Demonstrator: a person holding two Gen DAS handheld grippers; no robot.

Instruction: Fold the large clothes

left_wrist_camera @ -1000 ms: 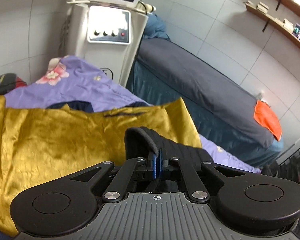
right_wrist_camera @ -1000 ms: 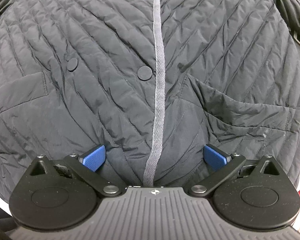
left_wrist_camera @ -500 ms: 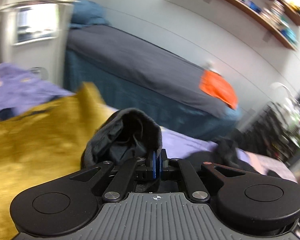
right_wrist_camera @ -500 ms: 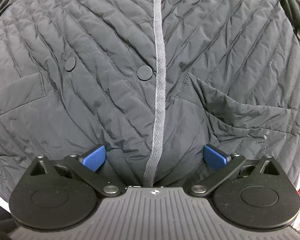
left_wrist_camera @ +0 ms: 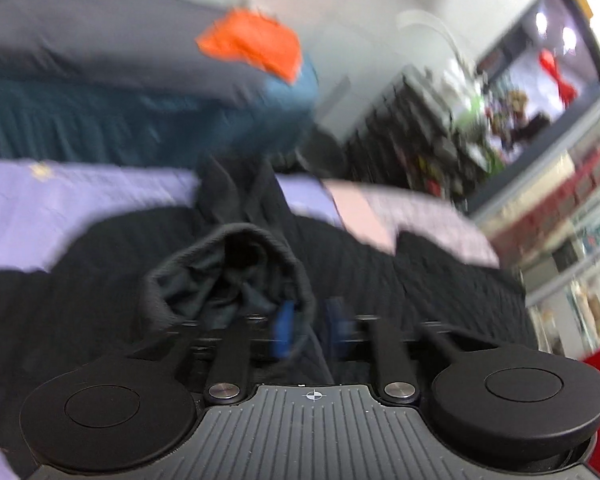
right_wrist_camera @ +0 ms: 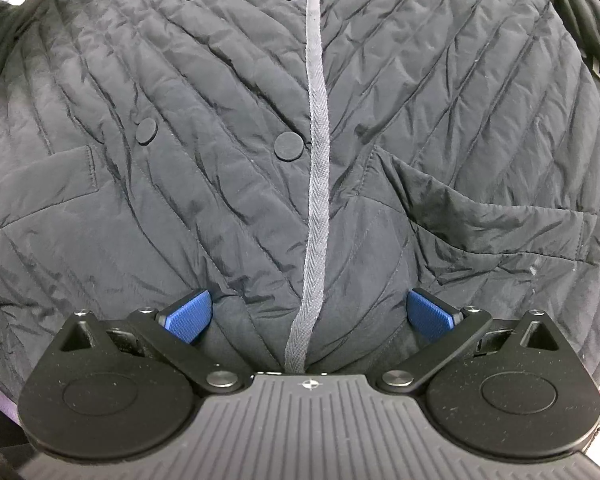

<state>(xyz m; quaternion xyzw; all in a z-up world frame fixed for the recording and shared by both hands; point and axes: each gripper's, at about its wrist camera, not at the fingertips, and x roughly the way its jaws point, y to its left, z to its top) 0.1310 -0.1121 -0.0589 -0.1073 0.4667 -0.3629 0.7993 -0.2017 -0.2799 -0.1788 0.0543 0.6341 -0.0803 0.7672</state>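
- Jacket [right_wrist_camera: 228,128]: dark, quilted, lying front-up and spread flat; grey tape [right_wrist_camera: 318,168] runs down the middle, snaps [right_wrist_camera: 288,147] beside it, a patch pocket [right_wrist_camera: 480,216] on either side. It covers nearly all of the right wrist view.
- Handling, my judgement: padded shell, soft and light for its size, no stiffness. Smooth fabric, likely to slide over itself, so a fold may creep open. Bulky; layers will spring back unless pressed.
- Where to grip, my judgement: edges with some body, such as cuff, hem or the taped front. A pinch in mid-panel would only bunch the top layer.
- Sleeve cuff [left_wrist_camera: 236,268]: open end faces the left camera, held out over the jacket body. The picture is blurred.
- Left tongs [left_wrist_camera: 310,330]: jaws have just been opening; blue pads [left_wrist_camera: 283,332] now stand apart with the cuff edge hanging between them, not pinched. Looks like the sleeve is being let go across the body.
- Right tongs [right_wrist_camera: 309,314]: wide open, pointing steeply down over the lower front, straddling the tape; holding nothing. Whether they touch the fabric, I cannot tell.
- Underneath: lilac sheet [left_wrist_camera: 80,204] on the surface carrying the jacket.
- Beyond: bed [left_wrist_camera: 100,64] with an orange cloth [left_wrist_camera: 252,44] on it; cluttered shelves at right, blurred.
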